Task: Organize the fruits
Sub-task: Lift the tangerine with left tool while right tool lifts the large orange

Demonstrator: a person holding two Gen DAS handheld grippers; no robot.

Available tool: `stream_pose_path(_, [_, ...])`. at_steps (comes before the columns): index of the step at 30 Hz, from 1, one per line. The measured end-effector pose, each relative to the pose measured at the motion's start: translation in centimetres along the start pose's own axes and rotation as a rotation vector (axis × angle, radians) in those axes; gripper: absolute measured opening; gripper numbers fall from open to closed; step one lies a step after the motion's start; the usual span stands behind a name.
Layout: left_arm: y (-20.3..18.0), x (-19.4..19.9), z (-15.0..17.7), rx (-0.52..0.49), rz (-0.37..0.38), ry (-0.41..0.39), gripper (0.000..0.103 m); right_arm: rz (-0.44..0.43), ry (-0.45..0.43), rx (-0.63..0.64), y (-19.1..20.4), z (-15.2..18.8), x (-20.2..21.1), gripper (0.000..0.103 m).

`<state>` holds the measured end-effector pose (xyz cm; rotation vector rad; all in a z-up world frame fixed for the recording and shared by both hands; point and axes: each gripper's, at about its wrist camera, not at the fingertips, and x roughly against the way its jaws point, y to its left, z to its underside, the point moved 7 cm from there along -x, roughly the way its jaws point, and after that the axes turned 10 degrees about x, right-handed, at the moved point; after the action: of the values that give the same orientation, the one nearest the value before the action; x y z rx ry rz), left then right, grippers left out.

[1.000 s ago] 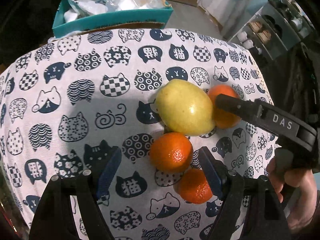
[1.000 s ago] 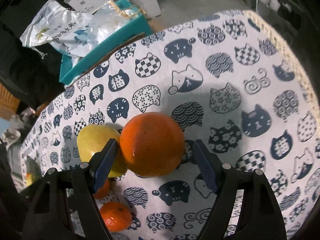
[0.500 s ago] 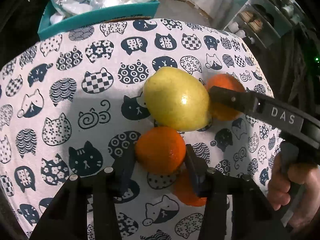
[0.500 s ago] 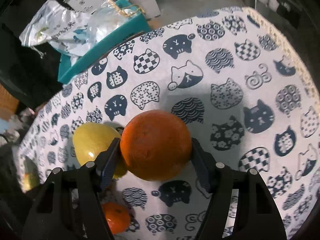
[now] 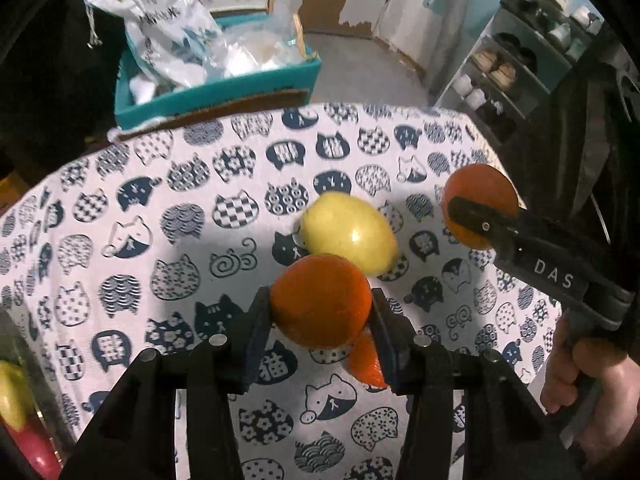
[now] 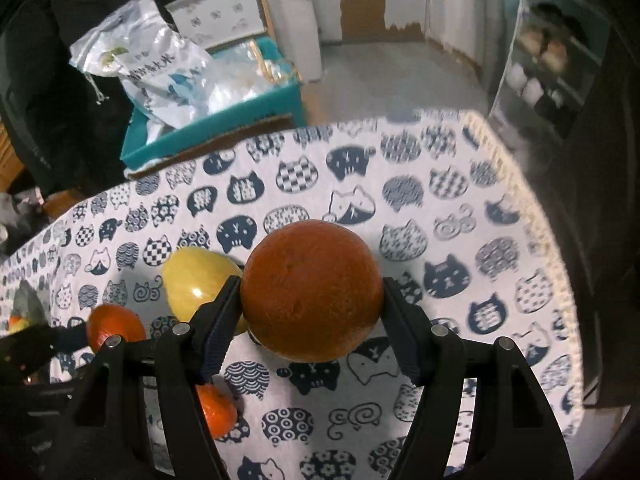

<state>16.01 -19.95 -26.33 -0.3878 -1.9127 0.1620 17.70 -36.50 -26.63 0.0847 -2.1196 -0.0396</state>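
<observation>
My left gripper (image 5: pixel 320 314) is shut on a small tangerine (image 5: pixel 320 300) and holds it above the cat-print tablecloth (image 5: pixel 160 208). My right gripper (image 6: pixel 310 308) is shut on a large orange (image 6: pixel 310 288), lifted off the cloth; it also shows in the left wrist view (image 5: pixel 480 204). A yellow-green pear-like fruit (image 5: pixel 348 236) lies on the cloth between them, also in the right wrist view (image 6: pixel 196 280). Another tangerine (image 5: pixel 366 360) lies on the cloth under the left gripper, also in the right wrist view (image 6: pixel 216 408).
A teal box (image 5: pixel 216 92) with plastic bags stands beyond the table's far edge. A shoe rack (image 5: pixel 516 64) is at the far right. A container with yellow and red fruit (image 5: pixel 16 400) sits at the left edge. The table's right edge (image 6: pixel 552 240) is close.
Both grippers closed on their fruits and have lifted them off the cloth. The views have pulled back and up from the table.
</observation>
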Motion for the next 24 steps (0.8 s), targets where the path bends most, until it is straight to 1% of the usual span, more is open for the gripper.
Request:
stream_pose_path(6, [-0.2,3.3,-0.6,0.011,0.015,-0.059,0.049,0.019,-0.077,0.033,1.0,-1.1,3.7,0.068])
stream_pose_path(16, [-0.2,9.9,-1.0,-0.002,0.011,-0.181,0.049,0.033,-0.19,0.113,3.6,-2.9,9.1,0.068])
stream_pose_path(24, [0.2,13.9,-1.0,-0.004,0.017,-0.25,0.049,0.006,-0.271,0.148,5.7,-3.9,13.4,0.068])
